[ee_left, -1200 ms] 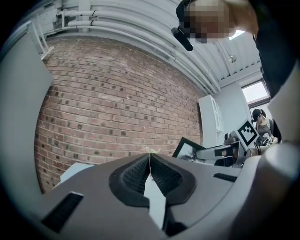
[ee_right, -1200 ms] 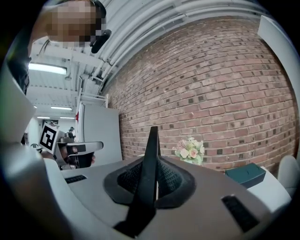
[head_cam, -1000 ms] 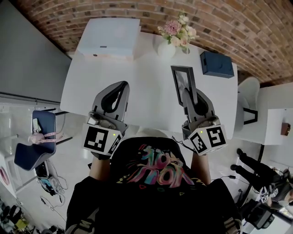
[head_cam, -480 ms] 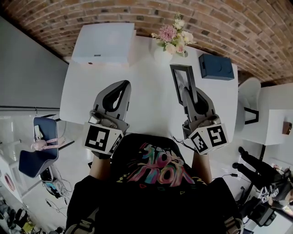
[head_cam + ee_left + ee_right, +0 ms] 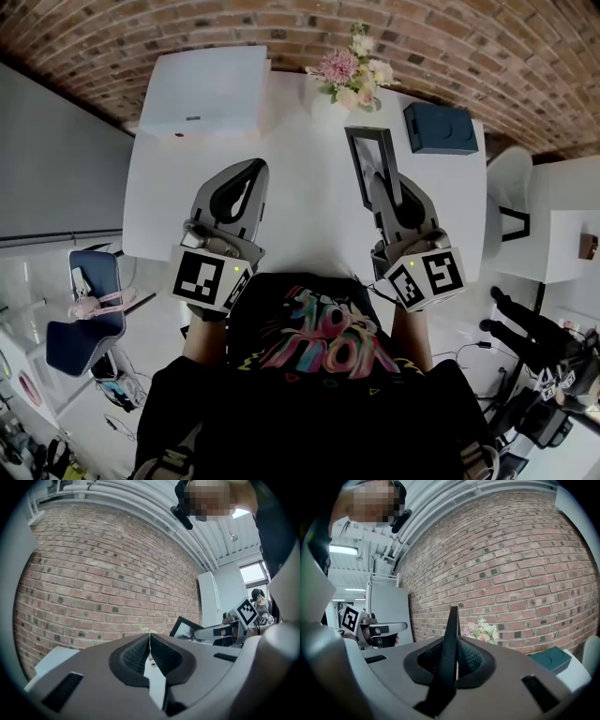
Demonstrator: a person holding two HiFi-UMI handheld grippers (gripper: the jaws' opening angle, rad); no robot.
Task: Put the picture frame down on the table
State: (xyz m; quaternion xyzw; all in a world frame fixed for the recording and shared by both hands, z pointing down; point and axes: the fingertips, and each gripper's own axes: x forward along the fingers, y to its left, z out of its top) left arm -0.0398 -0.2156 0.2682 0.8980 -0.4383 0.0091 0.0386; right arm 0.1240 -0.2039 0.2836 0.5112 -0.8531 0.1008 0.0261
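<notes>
Holding the picture frame [image 5: 372,157] out over the white table [image 5: 300,216], clear of the top by the look of it, though hard to swear to from above. Pinched at its near end in the right gripper [image 5: 382,183], jaws clamped on the thin black edge. Pointing its long axis straight ahead along that gripper, toward the vase of flowers [image 5: 349,77] and the brick wall [image 5: 281,23]. Standing on edge, glass face turned toward the left gripper [image 5: 253,169]. Straight down to the tabletop from here, then, and likely a job for the right hand alone. Over on the left: pressed shut on nothing, well apart from the frame. Against 1 second back: same grip, same tilt, both grippers in much the same spot in the head view. Noting only a slight leftward slide of the table, the flowers and the white box [image 5: 204,89].
</notes>
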